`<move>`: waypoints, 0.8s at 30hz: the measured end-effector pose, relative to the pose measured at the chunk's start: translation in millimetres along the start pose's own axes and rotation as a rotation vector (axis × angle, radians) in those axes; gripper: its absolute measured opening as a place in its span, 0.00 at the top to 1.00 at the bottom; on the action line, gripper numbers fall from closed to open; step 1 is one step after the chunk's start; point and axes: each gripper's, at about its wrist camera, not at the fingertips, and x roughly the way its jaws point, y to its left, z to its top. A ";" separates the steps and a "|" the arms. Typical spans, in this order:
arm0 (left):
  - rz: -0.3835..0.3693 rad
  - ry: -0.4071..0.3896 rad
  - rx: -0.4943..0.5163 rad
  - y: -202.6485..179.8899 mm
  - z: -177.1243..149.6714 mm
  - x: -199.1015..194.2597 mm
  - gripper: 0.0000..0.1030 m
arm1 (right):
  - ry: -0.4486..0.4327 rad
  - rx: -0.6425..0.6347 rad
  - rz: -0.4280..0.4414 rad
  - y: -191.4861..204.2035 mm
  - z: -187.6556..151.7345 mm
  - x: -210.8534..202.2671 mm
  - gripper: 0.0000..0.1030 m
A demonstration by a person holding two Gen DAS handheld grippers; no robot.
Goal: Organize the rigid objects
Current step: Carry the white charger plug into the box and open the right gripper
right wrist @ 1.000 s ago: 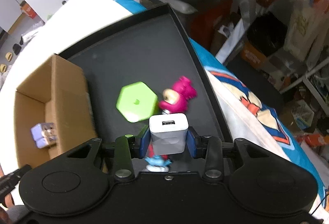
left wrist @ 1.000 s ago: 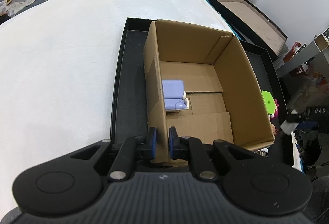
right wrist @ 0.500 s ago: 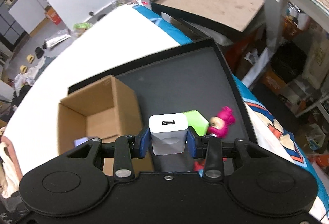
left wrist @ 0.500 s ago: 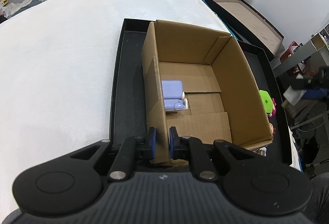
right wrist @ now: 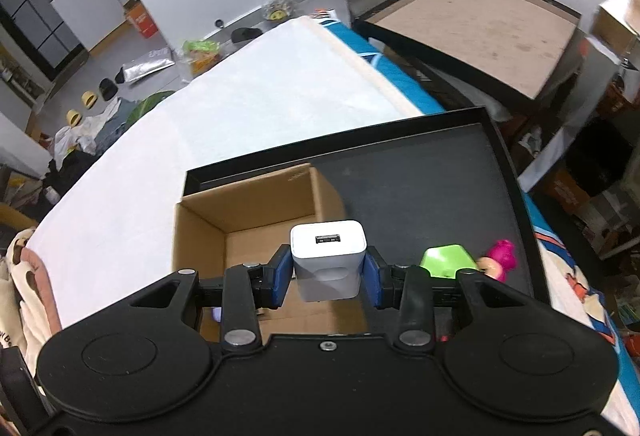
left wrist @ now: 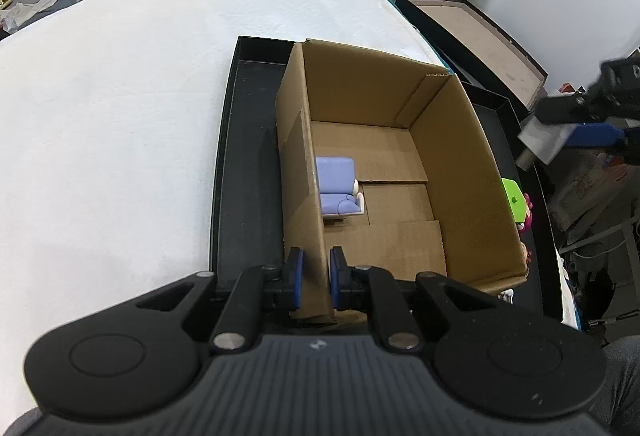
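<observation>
Cardboard is what the left claw (left wrist: 311, 278) has hold of: low in the left wrist view its blue pads (left wrist: 295, 276) are pinched nearly together on the near left wall of the cardboard box (left wrist: 472, 172), steadying it inside the black tray (left wrist: 240, 172). The claw tilts steeply down at the wall's near end. Low and central in the right wrist view, the right claw (right wrist: 328, 272) clamps a white charger (right wrist: 329, 260) between its blue pads (right wrist: 282, 274), USB port facing away from the camera. That claw also points steeply down, and the charger hangs over the box's near right part, above the opening or its right wall; I cannot tell which. As I read it, the step in hand is carrying the charger to the box. The next move calls for bringing it fully over the open floor, lowering it clear of the right wall, and only then loosening the grip while the left claw braces the box. Further in, a small purple toy (left wrist: 336, 186) sits on the box floor against the left wall. Beyond the right wall, on the tray at mid right, a green hexagonal piece (right wrist: 446, 260) and a pink figure (right wrist: 500, 262) lie just beside each other, not yet boxed. Beyond the tray, a white bed (left wrist: 120, 96) fills the upper left.
</observation>
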 end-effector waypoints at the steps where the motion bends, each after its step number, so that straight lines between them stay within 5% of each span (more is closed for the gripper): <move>1: 0.000 0.000 0.001 -0.2 0.2 0.1 0.88 | 0.002 -0.004 0.006 3.2 0.3 1.4 0.64; 24: -0.020 0.003 -0.017 4.5 -0.1 -0.8 0.88 | 0.089 -0.098 0.103 75.0 3.7 50.0 0.64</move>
